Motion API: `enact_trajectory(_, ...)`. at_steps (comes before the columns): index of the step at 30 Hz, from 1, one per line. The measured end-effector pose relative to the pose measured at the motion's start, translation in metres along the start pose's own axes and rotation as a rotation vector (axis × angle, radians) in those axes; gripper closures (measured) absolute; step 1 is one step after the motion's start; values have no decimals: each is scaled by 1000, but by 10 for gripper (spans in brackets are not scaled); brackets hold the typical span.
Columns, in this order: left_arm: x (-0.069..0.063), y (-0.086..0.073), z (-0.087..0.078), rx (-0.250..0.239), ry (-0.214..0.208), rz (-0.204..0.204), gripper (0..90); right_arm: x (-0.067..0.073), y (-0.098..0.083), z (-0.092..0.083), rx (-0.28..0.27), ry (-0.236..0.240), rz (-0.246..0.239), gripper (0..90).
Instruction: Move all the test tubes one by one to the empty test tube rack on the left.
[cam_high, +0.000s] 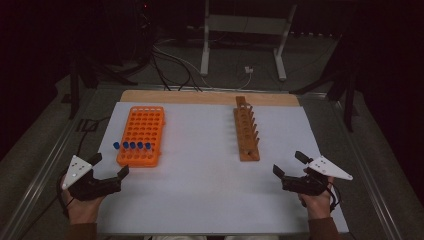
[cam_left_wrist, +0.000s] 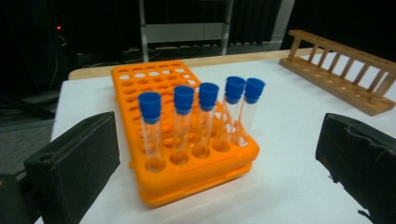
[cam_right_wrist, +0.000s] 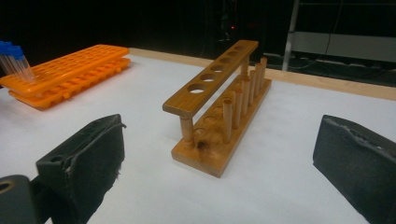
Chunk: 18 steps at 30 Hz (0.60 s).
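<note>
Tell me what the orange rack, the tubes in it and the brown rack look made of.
Orange rack: likely moulded plastic, uniform bright colour, smooth and slightly glossy, with a regular hole grid.
Tubes: clear glass or plastic, see-through walls; the look leaves it open. Blue caps look like matte plastic.
Brown rack: varnished wood, with visible grain, dowel pegs and a warm sheen.

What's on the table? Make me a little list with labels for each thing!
orange rack: on the white table, left side
blue-capped tubes: five, upright in the orange rack's near row
wooden rack: right side, holes empty
left gripper: open, holding nothing, near the orange rack
right gripper: open, holding nothing, near the wooden rack
</note>
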<state>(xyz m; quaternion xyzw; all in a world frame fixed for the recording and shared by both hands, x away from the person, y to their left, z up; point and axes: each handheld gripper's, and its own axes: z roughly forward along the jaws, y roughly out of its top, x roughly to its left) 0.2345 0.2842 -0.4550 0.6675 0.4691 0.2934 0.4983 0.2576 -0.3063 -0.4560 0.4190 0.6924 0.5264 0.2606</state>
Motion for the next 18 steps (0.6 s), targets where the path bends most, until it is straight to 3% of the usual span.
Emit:
enact_trajectory(6, 6, -2, -4, -18, 13, -27, 5, -2, -5, -3, -2, -22, -13, 10)
enact_trajectory(18, 9, -5, -2, -1, 24, -43, 5, -5, -10, -1, 14, -38, 1, 0)
